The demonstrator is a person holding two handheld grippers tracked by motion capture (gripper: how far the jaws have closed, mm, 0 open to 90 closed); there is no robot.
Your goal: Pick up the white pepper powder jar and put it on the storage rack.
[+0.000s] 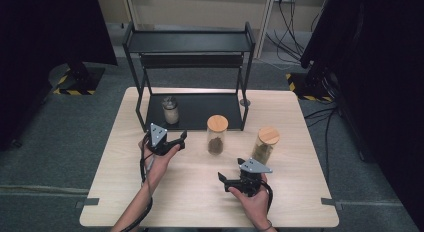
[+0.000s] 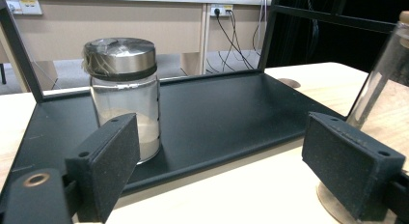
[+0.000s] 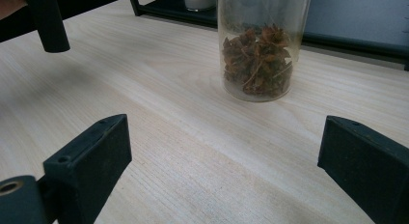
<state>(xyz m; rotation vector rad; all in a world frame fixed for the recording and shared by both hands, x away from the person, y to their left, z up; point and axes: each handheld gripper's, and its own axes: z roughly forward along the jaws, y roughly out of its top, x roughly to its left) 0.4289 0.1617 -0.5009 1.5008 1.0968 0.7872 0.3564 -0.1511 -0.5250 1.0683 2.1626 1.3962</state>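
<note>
1. Left gripper [image 1: 176,140] – jaws wide, empty, just before the rack [image 1: 195,112]; steel-lidded jar [image 2: 123,93] on its lower shelf.
2. Right gripper [image 1: 231,180] – jaws wide, well before the rack; spice jar [image 3: 260,45] cut off at the top.

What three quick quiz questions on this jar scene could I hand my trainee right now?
1. True or false: the left claw grips a jar.
2. Which jar stands on the rack's lower shelf: A metal-lidded jar, B star anise jar, C right wooden-lidded jar?
3. How many jars stand on the table itself?

Key: 1 false, its jaws are open and empty; 2 A; 3 two.
</note>
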